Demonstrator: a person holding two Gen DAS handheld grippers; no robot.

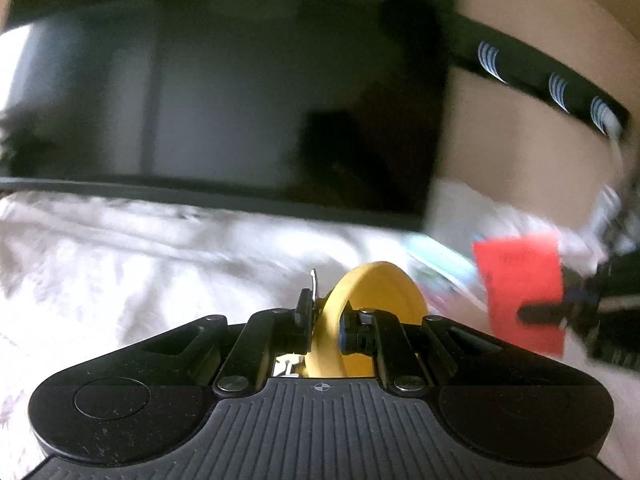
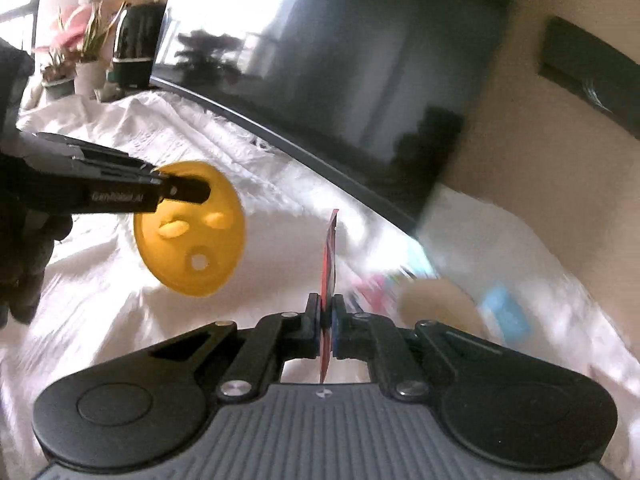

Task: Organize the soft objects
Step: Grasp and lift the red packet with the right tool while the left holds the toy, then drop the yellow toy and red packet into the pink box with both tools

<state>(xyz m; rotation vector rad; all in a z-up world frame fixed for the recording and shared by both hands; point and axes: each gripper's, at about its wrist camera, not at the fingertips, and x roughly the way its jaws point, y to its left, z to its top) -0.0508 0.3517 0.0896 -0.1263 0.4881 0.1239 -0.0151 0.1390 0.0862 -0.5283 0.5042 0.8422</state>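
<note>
Both tongs loaded above the white-covered bench [image 2: 120, 312].

Left tongs [image 1: 325, 320], angled downward, are clamped on the yellow perforated disc [image 2: 190, 228], held clear of the cloth. Right tongs [image 2: 327, 322], tilted downward, are pinched tight on the thin red card [image 1: 520, 292], edge-on and upright.

Right gripper [image 2: 327, 322] clamps a thin red sheet [image 2: 329, 256] edge-on above a white cloth [image 2: 120, 320].

At left, the left gripper [image 2: 192, 192] pinches a yellow disc [image 2: 192, 236] with 3 holes, held in the air. Behind stand a dark screen [image 2: 320, 60], potted plants [image 2: 76, 52], and blurred items at right.
</note>
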